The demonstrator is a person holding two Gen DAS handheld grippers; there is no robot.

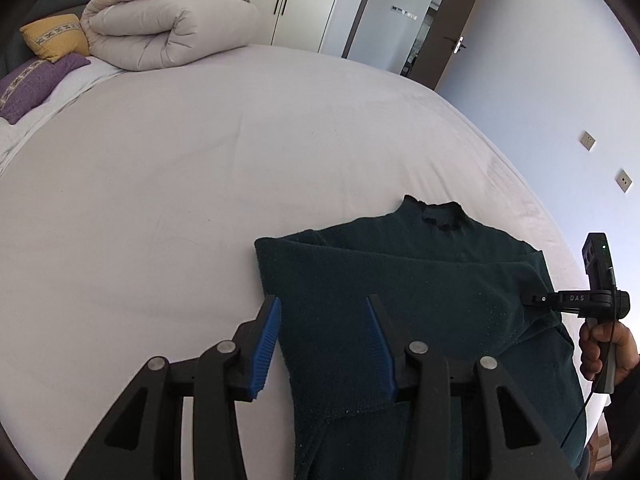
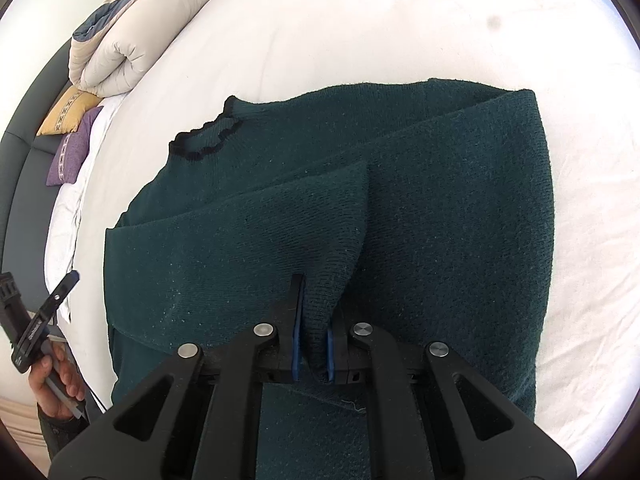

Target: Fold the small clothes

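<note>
A dark green knit sweater [image 1: 400, 280] with a black frilled collar [image 1: 438, 216] lies on the white bed [image 1: 200, 168], both sleeves folded over its body. My left gripper [image 1: 322, 304] is open and empty, hovering over the sweater's left edge. My right gripper [image 2: 318, 300] is shut on a sleeve end [image 2: 324, 256] of the sweater [image 2: 460, 220], holding it over the sweater's middle. The right gripper also shows in the left wrist view [image 1: 536, 299], at the sweater's right side. The left gripper shows at the left edge of the right wrist view [image 2: 68, 280].
A rolled beige duvet [image 1: 168, 28] and yellow [image 1: 56, 38] and purple [image 1: 32, 84] cushions lie at the head of the bed. A wardrobe and a door [image 1: 440, 20] stand beyond the bed. The bed's edge runs close to the right of the sweater.
</note>
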